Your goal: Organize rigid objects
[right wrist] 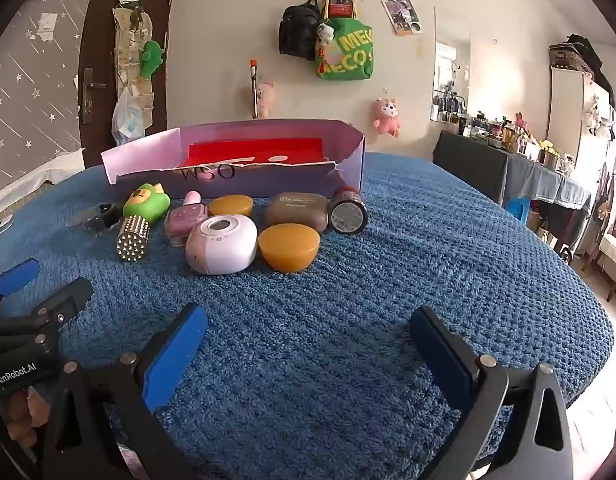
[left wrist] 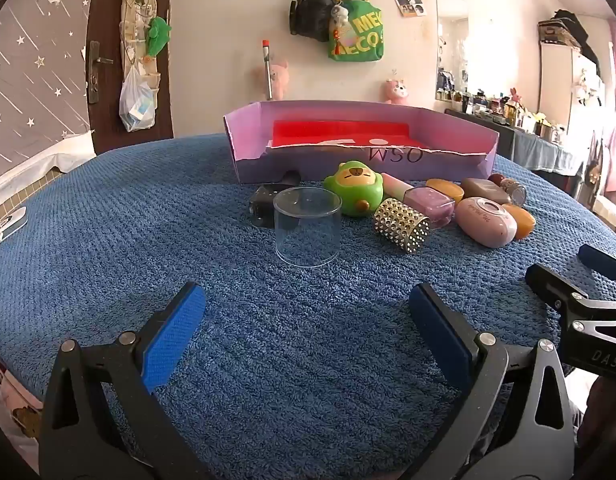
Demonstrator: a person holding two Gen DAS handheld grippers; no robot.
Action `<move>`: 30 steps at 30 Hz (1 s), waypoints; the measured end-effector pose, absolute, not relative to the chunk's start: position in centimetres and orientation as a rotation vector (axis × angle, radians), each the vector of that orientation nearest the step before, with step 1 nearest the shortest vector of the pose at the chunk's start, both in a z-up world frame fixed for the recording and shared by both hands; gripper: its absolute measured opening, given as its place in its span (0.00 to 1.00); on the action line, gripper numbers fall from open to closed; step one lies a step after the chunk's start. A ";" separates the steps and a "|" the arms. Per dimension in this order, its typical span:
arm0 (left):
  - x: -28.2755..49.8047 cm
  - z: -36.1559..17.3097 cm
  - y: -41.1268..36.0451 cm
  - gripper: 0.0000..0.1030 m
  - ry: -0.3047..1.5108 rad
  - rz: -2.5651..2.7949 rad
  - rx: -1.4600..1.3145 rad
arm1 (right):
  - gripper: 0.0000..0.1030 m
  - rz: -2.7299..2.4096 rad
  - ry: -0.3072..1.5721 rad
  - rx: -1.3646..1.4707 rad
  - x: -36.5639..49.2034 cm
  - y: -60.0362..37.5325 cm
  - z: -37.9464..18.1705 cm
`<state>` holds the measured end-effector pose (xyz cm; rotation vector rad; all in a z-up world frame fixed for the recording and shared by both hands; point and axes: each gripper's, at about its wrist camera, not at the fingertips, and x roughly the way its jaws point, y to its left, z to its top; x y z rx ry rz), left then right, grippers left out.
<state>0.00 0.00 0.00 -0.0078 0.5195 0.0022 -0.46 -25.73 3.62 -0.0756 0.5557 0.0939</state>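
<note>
Small rigid objects lie in a cluster on a blue towel before a purple box (left wrist: pixel 452 162) (right wrist: pixel 350 168) with a red lining. Among them: a clear plastic cylinder (left wrist: pixel 308 226), a green bear toy (left wrist: pixel 354 192) (right wrist: pixel 145 200), a studded gold cylinder (left wrist: pixel 402 226) (right wrist: pixel 132 238), a pink oval case (left wrist: pixel 486 220) (right wrist: pixel 221 244), an amber soap (right wrist: pixel 288 246), a brown case (right wrist: pixel 297 210) and a dark jar (right wrist: pixel 349 216). My left gripper (left wrist: pixel 308 316) hangs open short of the clear cylinder. My right gripper (right wrist: pixel 308 336) is open too, nearer than the pink case and soap. Both hold nothing.
The towel (left wrist: pixel 107 220) covers a rounded table whose edge drops off at the right (right wrist: pixel 588 320). A black item (left wrist: pixel 261 204) lies behind the clear cylinder. A dresser with bottles (right wrist: pixel 520 148) stands at the far right. Bags hang on the back wall (right wrist: pixel 344 52).
</note>
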 end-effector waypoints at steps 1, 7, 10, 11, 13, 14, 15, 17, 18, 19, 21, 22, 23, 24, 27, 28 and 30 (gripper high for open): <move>0.0 0.0 0.0 1.00 0.520 0.002 -0.008 | 1.00 0.092 0.554 -0.077 -0.5 -25.7 3.6; 0.0 0.0 0.0 1.00 0.521 0.002 -0.009 | 1.00 0.096 0.559 -0.069 -0.5 -25.9 3.7; 0.0 0.0 0.0 1.00 0.521 0.002 -0.009 | 1.00 0.096 0.555 -0.070 -0.4 -25.7 3.5; 0.0 0.0 0.0 1.00 0.521 0.002 -0.009 | 1.00 0.096 0.555 -0.071 -0.4 -25.6 3.5; 0.0 0.0 0.0 1.00 0.521 0.002 -0.009 | 1.00 0.096 0.555 -0.071 -0.2 -25.5 3.5; 0.0 0.0 0.0 1.00 0.521 0.002 -0.010 | 1.00 0.096 0.555 -0.071 -0.2 -25.4 3.5; 0.0 0.0 0.0 1.00 0.521 0.002 -0.010 | 1.00 0.096 0.555 -0.071 -0.1 -25.3 3.5; 0.0 0.0 0.0 1.00 0.521 0.002 -0.010 | 1.00 0.096 0.554 -0.069 -0.4 -25.7 3.5; 0.0 0.0 0.0 1.00 0.521 0.002 -0.010 | 1.00 0.096 0.553 -0.069 -0.4 -25.7 3.5; 0.0 0.0 0.0 1.00 0.521 0.002 -0.010 | 1.00 0.097 0.553 -0.069 -0.4 -25.7 3.5; 0.0 0.0 0.0 1.00 0.521 0.002 -0.010 | 1.00 0.096 0.553 -0.069 -0.4 -25.7 3.5; 0.0 0.0 0.0 1.00 0.521 0.002 -0.011 | 1.00 0.097 0.553 -0.069 -0.4 -25.7 3.5; 0.0 0.0 0.0 1.00 0.521 0.002 -0.011 | 1.00 0.097 0.553 -0.069 -0.4 -25.6 3.5; 0.0 0.0 0.0 1.00 0.521 0.002 -0.011 | 1.00 0.096 0.552 -0.069 -0.4 -25.7 3.5; 0.0 0.0 0.0 1.00 0.521 0.001 -0.011 | 1.00 0.097 0.552 -0.069 -0.4 -25.6 3.5; 0.0 0.0 0.0 1.00 0.521 0.002 -0.011 | 1.00 0.096 0.552 -0.068 -0.4 -25.6 3.5; 0.0 0.0 0.0 1.00 0.521 0.001 -0.012 | 1.00 0.097 0.552 -0.069 -0.4 -25.6 3.4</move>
